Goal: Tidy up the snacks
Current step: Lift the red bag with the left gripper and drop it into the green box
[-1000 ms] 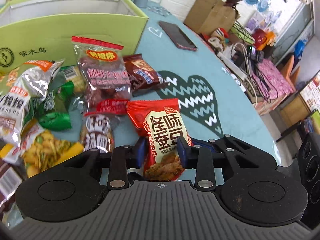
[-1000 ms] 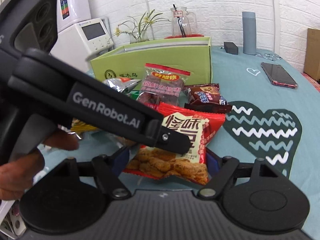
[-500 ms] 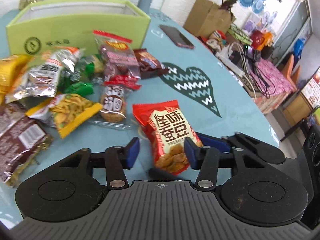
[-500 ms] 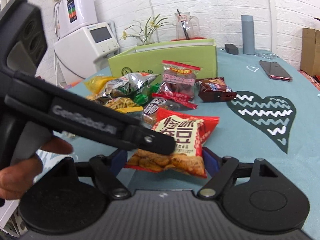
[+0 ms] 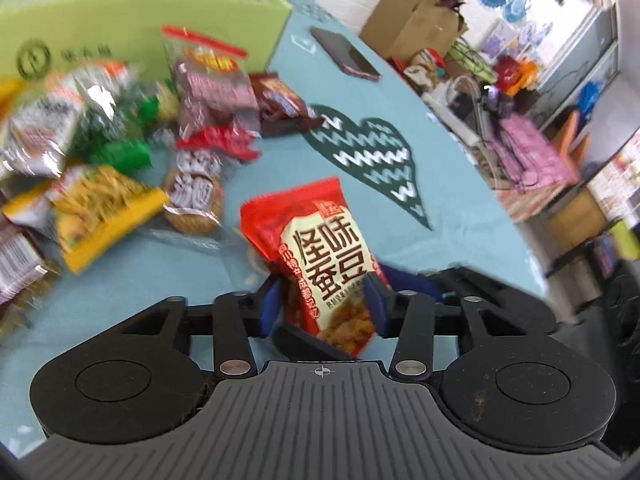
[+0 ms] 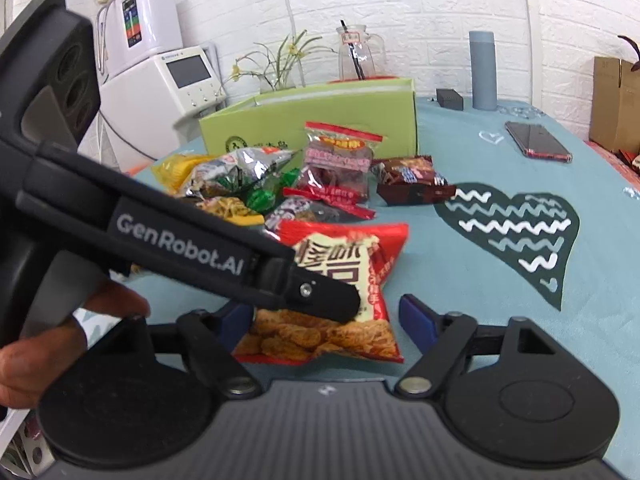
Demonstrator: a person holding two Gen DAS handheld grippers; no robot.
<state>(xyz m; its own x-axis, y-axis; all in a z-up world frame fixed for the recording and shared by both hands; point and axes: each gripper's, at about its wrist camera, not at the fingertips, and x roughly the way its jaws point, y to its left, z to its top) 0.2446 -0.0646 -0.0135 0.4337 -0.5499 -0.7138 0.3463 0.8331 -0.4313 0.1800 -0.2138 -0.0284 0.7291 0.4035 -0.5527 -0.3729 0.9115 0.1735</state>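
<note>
I have the left tongs [image 5: 324, 300] pinched on the red snack bag [image 5: 320, 256], their blue pads pressing its lower part from both sides; they have just been closing, with the bag between them. The bag stands tilted up off the desk [image 5: 460, 240] in that grip, its top edge leaning away toward the heart pattern. My right tongs [image 6: 326, 320] straddle the same bag from the other side. They too have just been closing, but a gap shows beside the right pad [image 6: 416, 316], while the left pad is partly hidden behind the other tool, so I judge that they are not gripping.

To do this step well, I think one grip should own the bag. I would keep the left squeeze light, since the contents look like brittle fried pieces that would crush, and I would draw the right tongs clear before lifting so that the two tools do not foul. Then I would carry it over the heap of other packets [image 6: 256, 184] to the green box [image 6: 320, 120], which I judge to be the place for it.

The bag is glossy red with a cream panel of large dark characters and a picture of golden-brown fried snacks at the bottom. It looks puffed, crinkly and slippery.
</note>
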